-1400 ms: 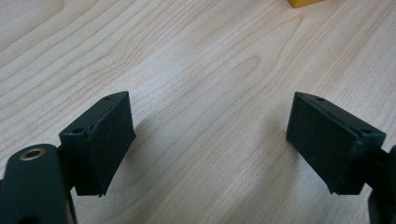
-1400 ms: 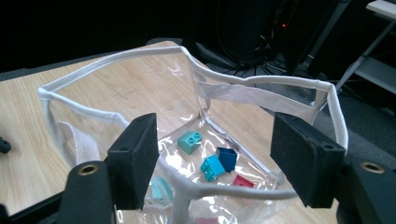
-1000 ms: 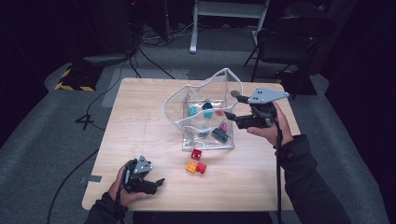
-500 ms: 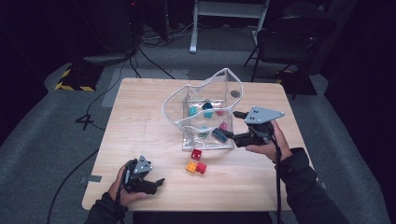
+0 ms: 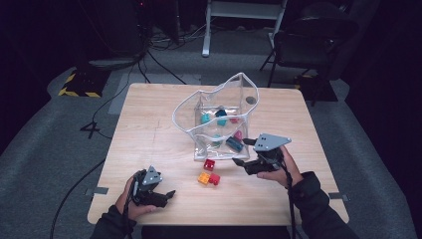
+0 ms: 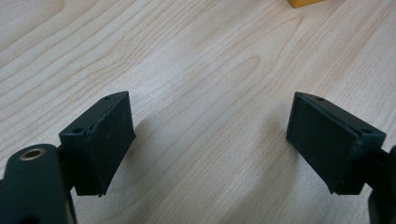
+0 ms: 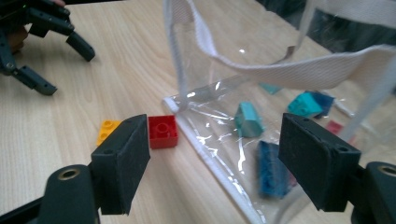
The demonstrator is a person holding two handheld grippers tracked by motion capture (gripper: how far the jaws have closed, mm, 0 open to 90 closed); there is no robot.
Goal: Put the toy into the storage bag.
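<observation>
A clear plastic bag (image 5: 219, 107) with white trim stands open on the wooden table (image 5: 149, 124). Inside lie several teal, blue and pink bricks (image 5: 234, 144). Just in front of the bag lies a red brick (image 5: 209, 164), and nearer me an orange brick (image 5: 203, 178) touches another red one (image 5: 215, 179). My right gripper (image 5: 240, 165) is open, low by the bag's front right corner. In the right gripper view (image 7: 215, 140) its jaws frame the bag's corner (image 7: 187, 105), with the red brick (image 7: 162, 131) by the left jaw. My left gripper (image 5: 168, 194) rests open at the table's near left, over bare wood (image 6: 212, 116).
A dark chair (image 5: 308, 45) and a white stand (image 5: 239, 15) are beyond the table's far edge. Cables (image 5: 99, 119) trail across the grey floor at left. The table's left half is bare wood. The left gripper (image 7: 51, 51) appears far off in the right gripper view.
My right gripper has come down and toward me from the bag's right side to its front right corner. The left gripper has stayed put.
</observation>
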